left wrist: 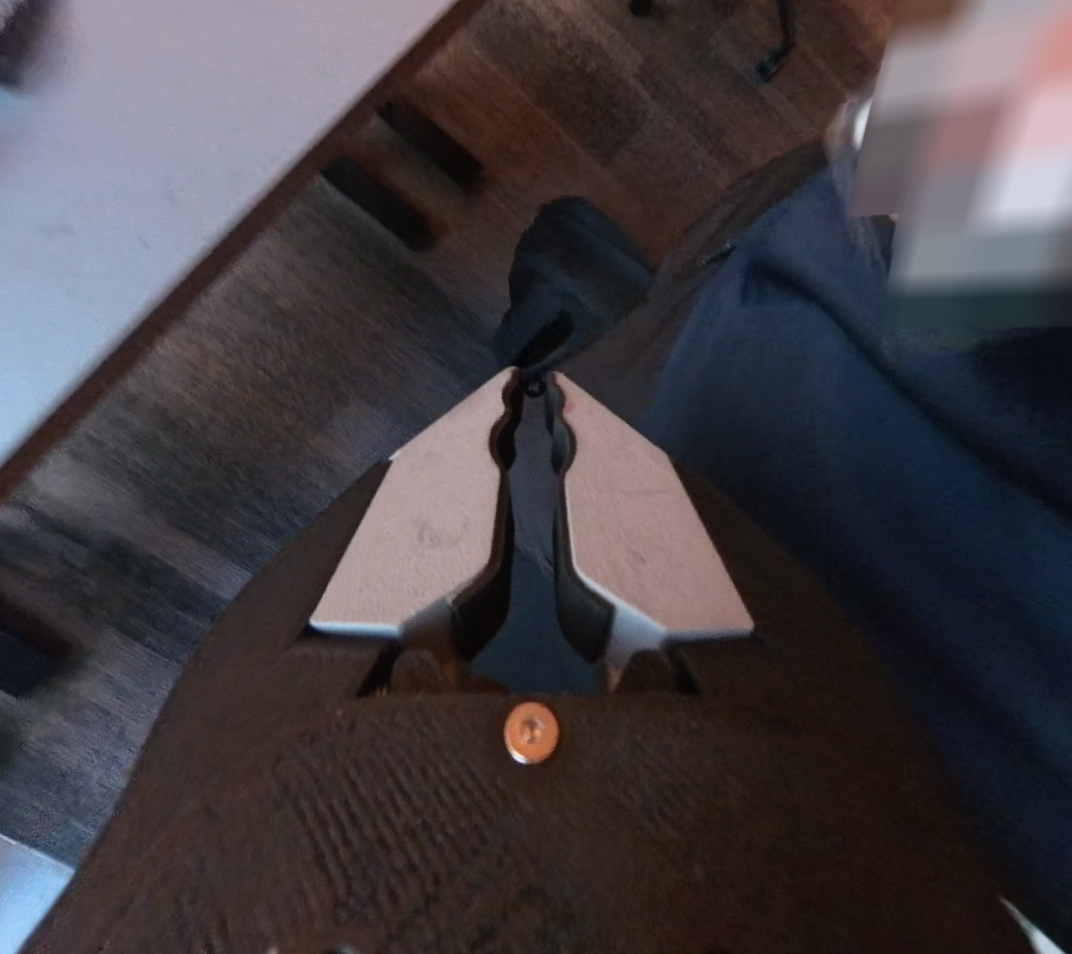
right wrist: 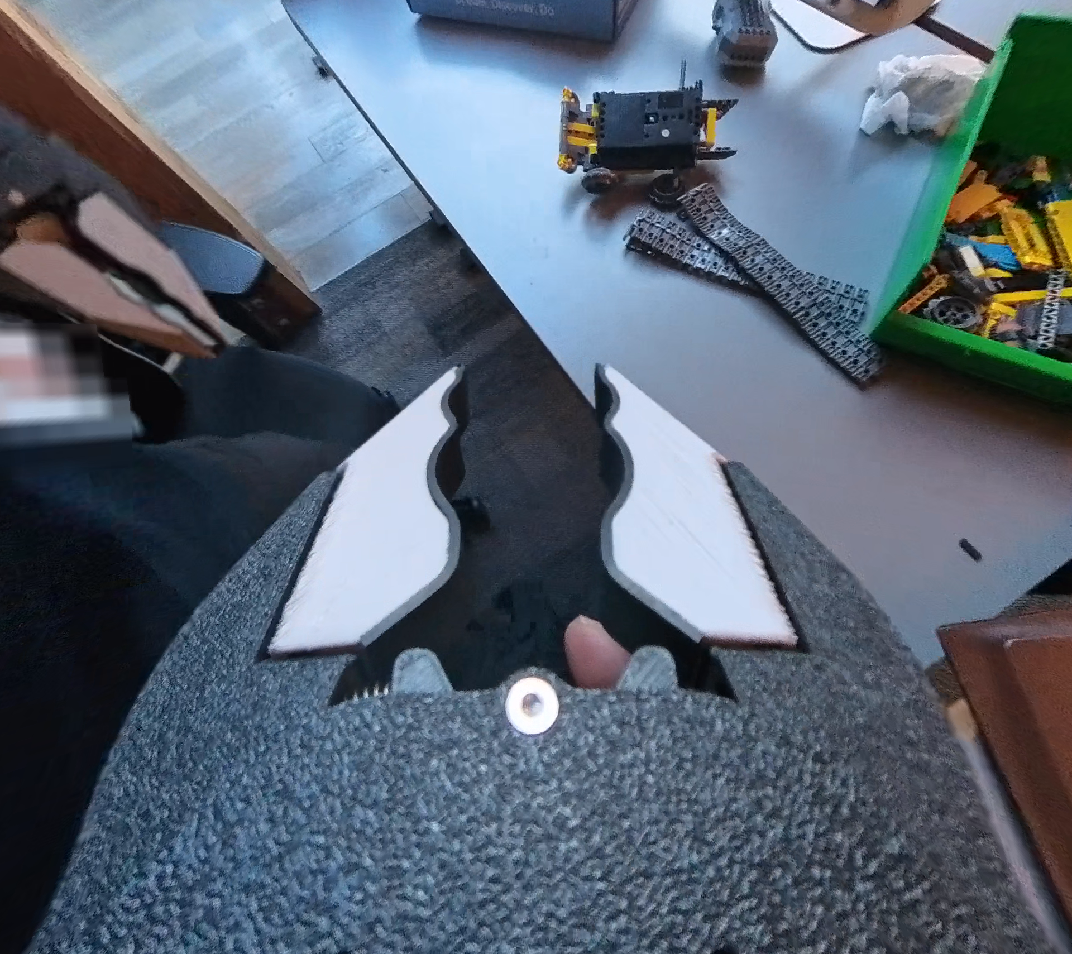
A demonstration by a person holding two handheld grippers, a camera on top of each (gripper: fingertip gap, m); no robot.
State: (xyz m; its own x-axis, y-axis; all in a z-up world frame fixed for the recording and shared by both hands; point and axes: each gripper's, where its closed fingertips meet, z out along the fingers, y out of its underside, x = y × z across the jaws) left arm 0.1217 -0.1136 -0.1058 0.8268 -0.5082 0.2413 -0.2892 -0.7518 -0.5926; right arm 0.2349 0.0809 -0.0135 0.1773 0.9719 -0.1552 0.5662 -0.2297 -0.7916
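Off the grey surface (right wrist: 522, 126), above the dark floor, my left gripper (left wrist: 535, 375) is pinching a small black piece (left wrist: 533, 388) at its tips; my right gripper (right wrist: 529, 375) is hanging released near black toy tracks (right wrist: 754, 265).

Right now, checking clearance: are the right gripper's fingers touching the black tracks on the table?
Apart. The right wrist view shows bare table between the right gripper and the black tracks.
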